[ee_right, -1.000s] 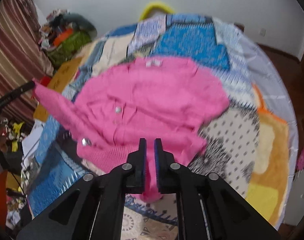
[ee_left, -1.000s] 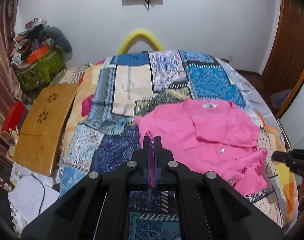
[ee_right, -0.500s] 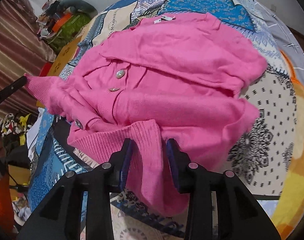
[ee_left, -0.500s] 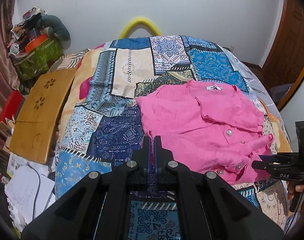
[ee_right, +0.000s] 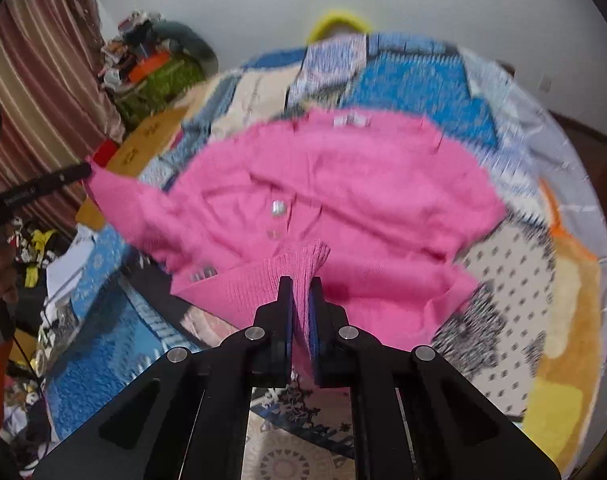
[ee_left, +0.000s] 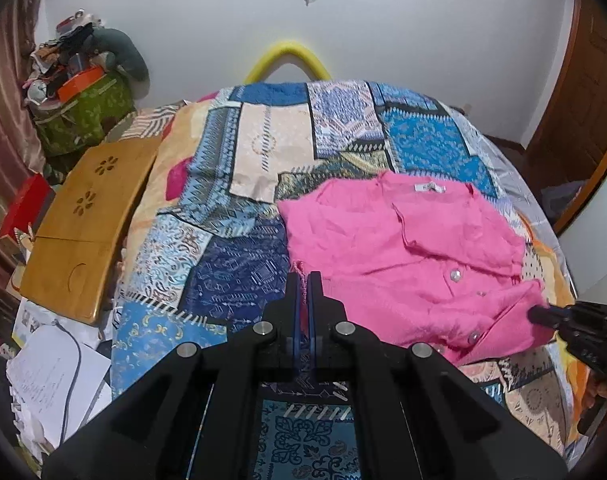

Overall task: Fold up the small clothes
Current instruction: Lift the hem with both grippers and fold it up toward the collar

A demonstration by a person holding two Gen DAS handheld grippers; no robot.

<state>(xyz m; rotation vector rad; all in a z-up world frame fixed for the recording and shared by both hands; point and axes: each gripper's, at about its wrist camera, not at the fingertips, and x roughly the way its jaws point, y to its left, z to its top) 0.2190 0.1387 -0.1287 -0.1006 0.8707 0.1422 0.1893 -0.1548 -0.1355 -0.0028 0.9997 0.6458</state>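
A pink knit cardigan [ee_left: 403, 248] lies on a bed covered by a patchwork bedspread [ee_left: 231, 264] of blue, cream and orange printed panels. The knit is soft and fuzzy, with a ribbed hem band and a row of pale, shiny round buttons [ee_left: 455, 275] running down the front. Its white neck label [ee_left: 429, 188] sits at the far end, so the garment runs from collar, far from the cameras, to hem, near them; the body lies mostly flat but rumpled, with one front panel folded across.

The left gripper [ee_left: 303, 280] is pinched tight on the near left corner of the hem, a thin sliver of pink showing between its blue pads. The right gripper [ee_right: 300, 284] is clamped on the ribbed edge at the near right corner, the rib bunching upward from its fingers. Both held corners are lifted off the bedspread while the collar end rests on it.

Left of the bed stands a light wooden lap table [ee_left: 83, 224], a green bag [ee_left: 83, 116] piled with clutter behind it, and loose papers [ee_left: 51, 380] on the floor.
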